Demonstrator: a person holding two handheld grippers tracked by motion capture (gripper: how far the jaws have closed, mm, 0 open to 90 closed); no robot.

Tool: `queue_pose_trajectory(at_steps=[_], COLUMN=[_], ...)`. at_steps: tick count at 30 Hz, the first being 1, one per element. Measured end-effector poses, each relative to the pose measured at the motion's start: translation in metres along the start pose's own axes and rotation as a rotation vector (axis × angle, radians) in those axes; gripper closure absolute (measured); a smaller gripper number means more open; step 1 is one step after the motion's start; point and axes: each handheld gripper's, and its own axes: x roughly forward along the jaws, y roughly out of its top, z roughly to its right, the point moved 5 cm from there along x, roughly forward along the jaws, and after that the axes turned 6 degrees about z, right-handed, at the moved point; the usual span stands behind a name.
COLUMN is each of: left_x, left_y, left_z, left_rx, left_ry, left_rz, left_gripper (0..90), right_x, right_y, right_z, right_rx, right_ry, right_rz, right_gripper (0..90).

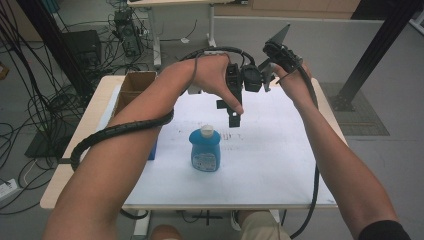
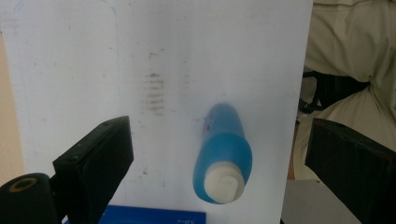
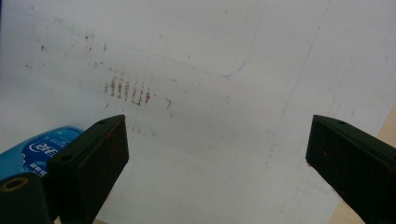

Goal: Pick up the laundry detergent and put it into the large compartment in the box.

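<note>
Left gripper (image 1: 229, 114) jaws wide apart, nothing between the pads, hanging above the blue bottle (image 1: 205, 149). Right gripper (image 3: 215, 172) jaws equally wide, empty, raised beside the left one over the white sheet (image 1: 270, 165). Bottle upright on the sheet, white cap (image 2: 223, 183) on, near the table's middle. Cardboard box (image 1: 134, 84) at the table's far left.

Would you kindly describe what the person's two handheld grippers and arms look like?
Both grippers, left gripper and right gripper, are black, with blocky, flat-faced fingers. A black spiral-wrapped cable trails over the left forearm; a smoother black cable runs along the right. The right gripper carries a grey three-cornered plate. A dark sleeve shows at the right upper arm.
</note>
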Motion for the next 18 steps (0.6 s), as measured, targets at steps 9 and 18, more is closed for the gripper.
queue_pose_trajectory(at_steps=[9, 18], left_x=[-0.001, -0.003], left_y=[-0.003, -0.01], left_z=[0.001, 0.001], left_rx=[-0.002, -0.018], left_ry=[0.002, 0.003], left_rz=[-0.001, -0.013], left_gripper=[8.0, 8.0], right_x=[0.0, -0.001], right_y=[0.0, -0.002], right_z=[-0.001, -0.002], right_rx=[-0.001, 0.002], right_ry=[-0.004, -0.005], right_rz=[0.0, 0.001], right_gripper=[5.9, 5.9])
